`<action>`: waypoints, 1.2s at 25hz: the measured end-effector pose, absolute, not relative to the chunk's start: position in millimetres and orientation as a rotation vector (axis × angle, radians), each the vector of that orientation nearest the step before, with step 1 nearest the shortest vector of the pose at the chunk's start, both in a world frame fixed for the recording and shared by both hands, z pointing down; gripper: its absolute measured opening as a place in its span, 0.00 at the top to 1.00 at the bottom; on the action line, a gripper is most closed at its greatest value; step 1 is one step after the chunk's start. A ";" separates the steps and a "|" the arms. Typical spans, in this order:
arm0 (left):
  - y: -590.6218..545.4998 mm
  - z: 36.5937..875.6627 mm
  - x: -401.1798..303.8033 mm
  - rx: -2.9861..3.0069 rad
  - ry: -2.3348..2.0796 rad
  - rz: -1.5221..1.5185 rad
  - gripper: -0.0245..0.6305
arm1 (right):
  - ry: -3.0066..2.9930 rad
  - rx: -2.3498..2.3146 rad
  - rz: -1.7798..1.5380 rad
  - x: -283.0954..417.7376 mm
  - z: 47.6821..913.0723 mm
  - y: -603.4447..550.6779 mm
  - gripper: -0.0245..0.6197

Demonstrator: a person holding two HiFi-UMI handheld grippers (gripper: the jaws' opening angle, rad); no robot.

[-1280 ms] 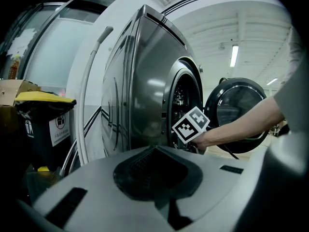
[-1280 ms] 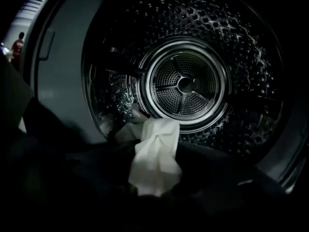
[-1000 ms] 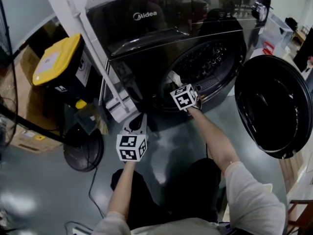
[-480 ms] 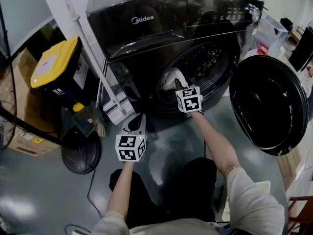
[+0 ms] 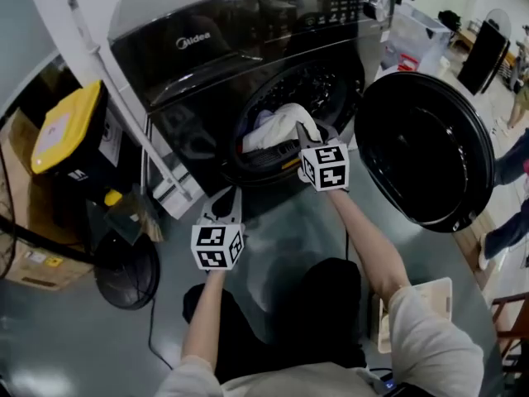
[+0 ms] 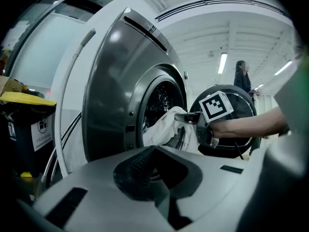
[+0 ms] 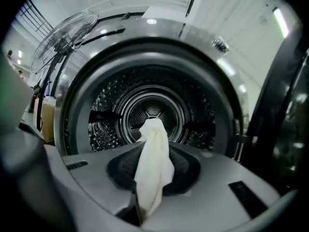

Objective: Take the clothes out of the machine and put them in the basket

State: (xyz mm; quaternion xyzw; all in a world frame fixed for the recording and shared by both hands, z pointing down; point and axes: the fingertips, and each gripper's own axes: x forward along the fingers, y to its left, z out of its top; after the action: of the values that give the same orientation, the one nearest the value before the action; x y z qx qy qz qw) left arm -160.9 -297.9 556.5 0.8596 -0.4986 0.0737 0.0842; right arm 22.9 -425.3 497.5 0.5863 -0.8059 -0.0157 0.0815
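A dark front-loading machine [image 5: 207, 48] stands with its round door [image 5: 421, 151] swung open to the right. A white cloth [image 5: 277, 126] hangs out of the drum mouth. My right gripper [image 5: 302, 143] is shut on this cloth just in front of the opening. In the right gripper view the cloth [image 7: 153, 163] rises from between the jaws, with the perforated drum [image 7: 111, 115] behind it. My left gripper [image 5: 231, 201] hovers lower left of the opening, jaws together and holding nothing. In the left gripper view the right gripper [image 6: 186, 117] pulls the cloth [image 6: 161, 127] outward.
A black bin with a yellow lid [image 5: 62, 126] and a round black fan base [image 5: 124, 271] stand left of the machine. A white pipe [image 5: 124, 98] leans on its left corner. A pale flat tray [image 5: 417, 308] lies at lower right. Someone's legs [image 5: 508, 180] are at the far right.
My right gripper has risen and drawn back from the drum mouth, and more white cloth now shows outside the opening. The left gripper has shifted slightly towards the machine.
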 end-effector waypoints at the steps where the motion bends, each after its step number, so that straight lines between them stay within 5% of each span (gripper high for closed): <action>1: -297.7 554.5 -155.0 2.575 -1.475 0.215 0.93 | -2.404 1.770 -0.051 29.8 493.1 -420.3 0.85; 30: -275.1 497.8 -0.7 2.840 -1.035 0.123 0.93 | -2.135 2.244 -0.253 206.6 367.6 -239.5 0.85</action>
State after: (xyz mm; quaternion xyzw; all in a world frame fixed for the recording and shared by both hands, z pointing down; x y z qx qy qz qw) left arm -0.7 -275.1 497.8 0.9371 -0.3417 0.0406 0.0580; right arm 206.6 -239.5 367.6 0.7219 -0.6870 -0.0814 0.0168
